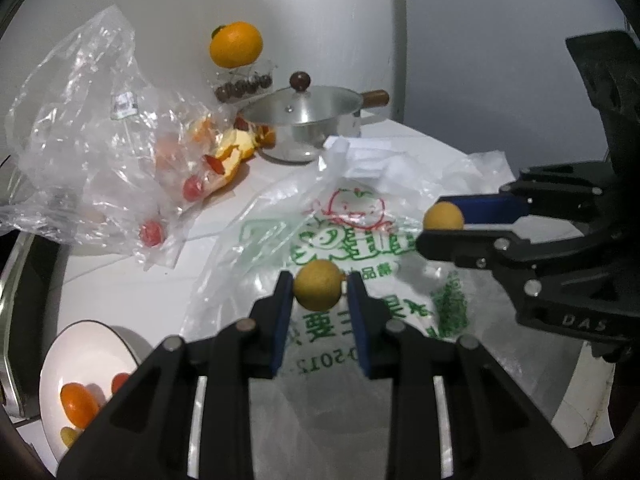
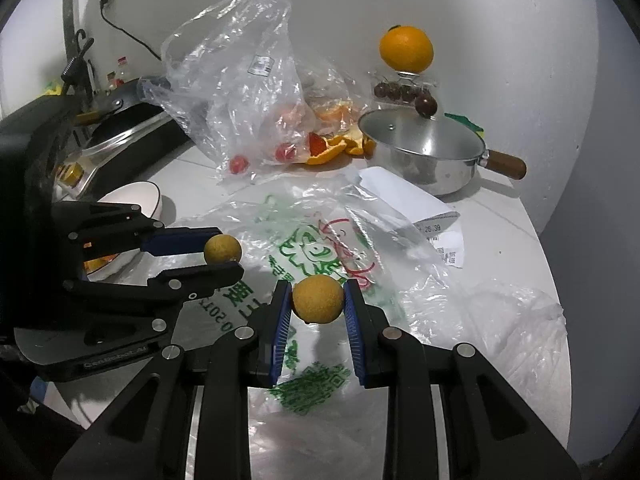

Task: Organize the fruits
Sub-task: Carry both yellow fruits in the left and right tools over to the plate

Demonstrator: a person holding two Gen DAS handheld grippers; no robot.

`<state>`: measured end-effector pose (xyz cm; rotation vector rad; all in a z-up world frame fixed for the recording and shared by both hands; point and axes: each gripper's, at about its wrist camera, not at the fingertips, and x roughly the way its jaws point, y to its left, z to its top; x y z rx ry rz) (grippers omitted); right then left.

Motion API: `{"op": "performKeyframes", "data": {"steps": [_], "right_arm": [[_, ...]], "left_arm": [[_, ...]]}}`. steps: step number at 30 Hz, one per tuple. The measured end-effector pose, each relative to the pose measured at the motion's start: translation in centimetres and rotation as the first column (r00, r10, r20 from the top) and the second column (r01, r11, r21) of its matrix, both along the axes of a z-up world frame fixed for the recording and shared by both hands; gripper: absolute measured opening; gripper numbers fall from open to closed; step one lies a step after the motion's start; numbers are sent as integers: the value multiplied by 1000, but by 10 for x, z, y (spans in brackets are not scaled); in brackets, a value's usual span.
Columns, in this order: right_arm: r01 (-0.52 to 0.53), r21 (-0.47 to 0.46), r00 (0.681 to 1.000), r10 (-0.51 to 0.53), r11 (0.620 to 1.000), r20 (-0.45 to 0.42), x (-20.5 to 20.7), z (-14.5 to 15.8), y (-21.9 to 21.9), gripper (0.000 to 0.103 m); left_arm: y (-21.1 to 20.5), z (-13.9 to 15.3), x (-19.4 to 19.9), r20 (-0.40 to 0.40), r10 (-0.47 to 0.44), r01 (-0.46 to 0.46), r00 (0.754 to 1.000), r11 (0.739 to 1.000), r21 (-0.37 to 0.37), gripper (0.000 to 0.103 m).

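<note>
carrying two small yellow-brown fruits above the printed plastic bag (image 1: 344,216): left tool (image 1: 319,289) clamped on one fruit (image 1: 318,284), right tool (image 2: 318,300) clamped on another (image 2: 318,298). best kept level and pinched, then swung toward the white bowl (image 1: 68,344), released low inside.

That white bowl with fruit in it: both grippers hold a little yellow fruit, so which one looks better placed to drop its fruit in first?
Probably the left gripper. Shut on its yellow fruit, it hangs right beside the white bowl. The right gripper, with its own fruit, sits farther away over the printed bag.
</note>
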<state>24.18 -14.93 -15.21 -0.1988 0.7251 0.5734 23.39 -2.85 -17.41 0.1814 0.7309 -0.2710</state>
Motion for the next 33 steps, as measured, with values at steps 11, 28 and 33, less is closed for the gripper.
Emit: {"op": "performKeyframes", "data": {"steps": [11,28,33], "right_arm": [[-15,-14,1000,15,1000,26,-20,14,15,28],[-55,-45,997,57,997,47,-45,28,53,28],[-73,-60,996,76,996,51,-50,30,68,28]], "left_arm": [[15,17,-28,33,8,-7,999,1000,-14,28],[58,26,-58,58,58,-56,997,998,-41,28],[73,25,-62,54,77,-75,996,996,-44,28]]}}
